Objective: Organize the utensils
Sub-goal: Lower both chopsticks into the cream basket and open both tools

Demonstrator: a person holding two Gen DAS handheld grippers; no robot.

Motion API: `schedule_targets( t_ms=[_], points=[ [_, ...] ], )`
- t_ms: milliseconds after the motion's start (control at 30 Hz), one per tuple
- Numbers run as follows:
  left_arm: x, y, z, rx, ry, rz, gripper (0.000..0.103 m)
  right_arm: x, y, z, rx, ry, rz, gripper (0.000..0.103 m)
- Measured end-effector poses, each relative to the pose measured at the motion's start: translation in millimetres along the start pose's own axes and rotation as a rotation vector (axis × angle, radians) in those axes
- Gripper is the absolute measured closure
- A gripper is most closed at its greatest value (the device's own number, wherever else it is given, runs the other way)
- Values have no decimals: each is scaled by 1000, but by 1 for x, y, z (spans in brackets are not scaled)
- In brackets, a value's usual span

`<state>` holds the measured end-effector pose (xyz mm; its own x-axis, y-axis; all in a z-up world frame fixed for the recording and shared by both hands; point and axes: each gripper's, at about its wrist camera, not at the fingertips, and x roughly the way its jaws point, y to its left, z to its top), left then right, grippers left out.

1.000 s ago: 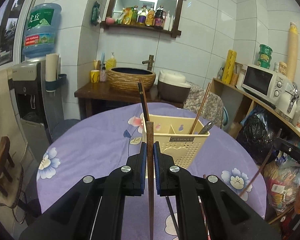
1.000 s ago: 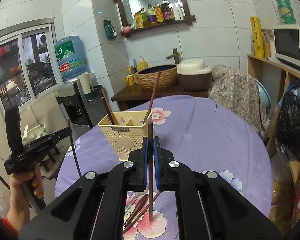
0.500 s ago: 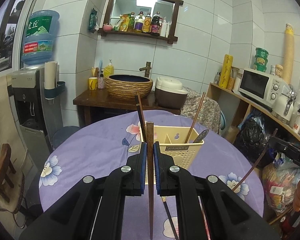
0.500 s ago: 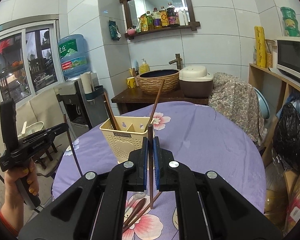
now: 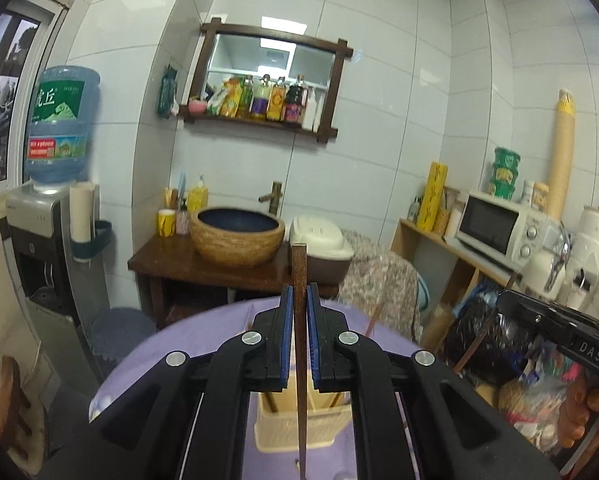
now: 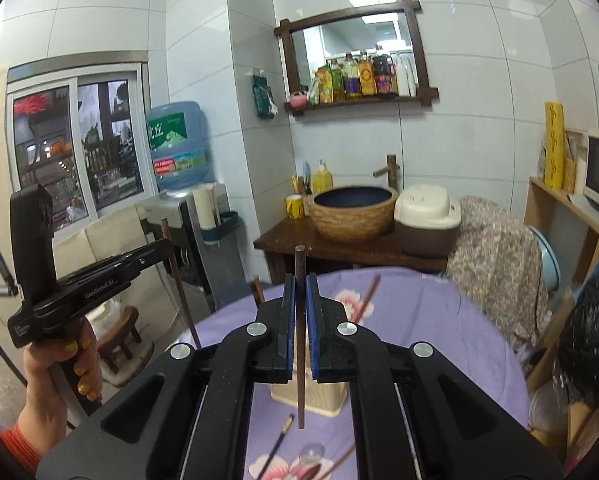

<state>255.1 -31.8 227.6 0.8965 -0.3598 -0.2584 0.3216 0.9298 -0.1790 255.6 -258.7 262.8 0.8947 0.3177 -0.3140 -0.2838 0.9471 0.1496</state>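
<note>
My left gripper [image 5: 298,300] is shut on a brown chopstick [image 5: 299,272] held upright, high above the cream utensil basket [image 5: 303,428], which shows low between the jaws. My right gripper [image 6: 300,292] is shut on a dark chopstick [image 6: 299,344], also upright, above the same basket [image 6: 309,394]. Two chopsticks [image 6: 365,298] stand in the basket, mostly hidden by the jaws. Loose chopsticks and a spoon [image 6: 311,454] lie on the purple flowered tablecloth [image 6: 419,320] near me. The left gripper also shows at the left in the right wrist view [image 6: 155,250], the right one at the right in the left wrist view [image 5: 511,300].
Behind the round table stands a dark wooden stand with a woven basin [image 5: 237,236] and a rice cooker [image 5: 319,244]. A water dispenser [image 5: 47,240] is at the left. A shelf with a microwave [image 5: 495,228] and bags is at the right.
Both grippers have risen and tilted up with their chopsticks. The basket has dropped low in both views and now sits mostly hidden under the jaws.
</note>
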Motion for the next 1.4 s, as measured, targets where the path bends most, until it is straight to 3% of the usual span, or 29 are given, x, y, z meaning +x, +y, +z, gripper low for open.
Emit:
schedule_targets(
  t_ms=[167, 267, 533, 800, 933, 1167, 1200, 1233, 1267, 1300, 1333, 1367, 1400],
  points=[
    [24, -4, 30, 15, -67, 14, 95, 25, 5, 39, 15, -41, -43, 97],
    [45, -6, 30, 33, -64, 40, 95, 47, 5, 42, 28, -25, -66, 97],
    [91, 8, -16, 3, 19, 89, 95, 112, -7, -6, 62, 87, -107, 97],
    [115, 21, -63, -7, 129, 101, 95, 143, -22, -53, 95, 178, -115, 97],
    [123, 26, -80, -24, 177, 97, 95, 145, -24, -64, 97, 178, -119, 97],
    [119, 27, -83, -22, 172, 99, 94, 143, -30, -71, 96, 150, -134, 96],
    [119, 27, -83, -23, 172, 96, 91, 144, -29, -72, 95, 152, -132, 95],
    [115, 26, -82, -22, 166, 90, 78, 144, -28, -73, 91, 151, -130, 93],
    [112, 26, -83, -21, 157, 89, 68, 143, -28, -74, 84, 147, -133, 83],
    [107, 25, -84, -19, 144, 89, 51, 141, -26, -76, 76, 137, -138, 62],
    [104, 24, -85, -18, 129, 89, 42, 138, -26, -77, 78, 122, -136, 52],
    [97, 22, -86, -14, 110, 91, 40, 134, -25, -78, 82, 96, -136, 41],
    [92, 22, -88, -8, 103, 93, 35, 130, -24, -79, 77, 84, -142, 41]
  ],
)
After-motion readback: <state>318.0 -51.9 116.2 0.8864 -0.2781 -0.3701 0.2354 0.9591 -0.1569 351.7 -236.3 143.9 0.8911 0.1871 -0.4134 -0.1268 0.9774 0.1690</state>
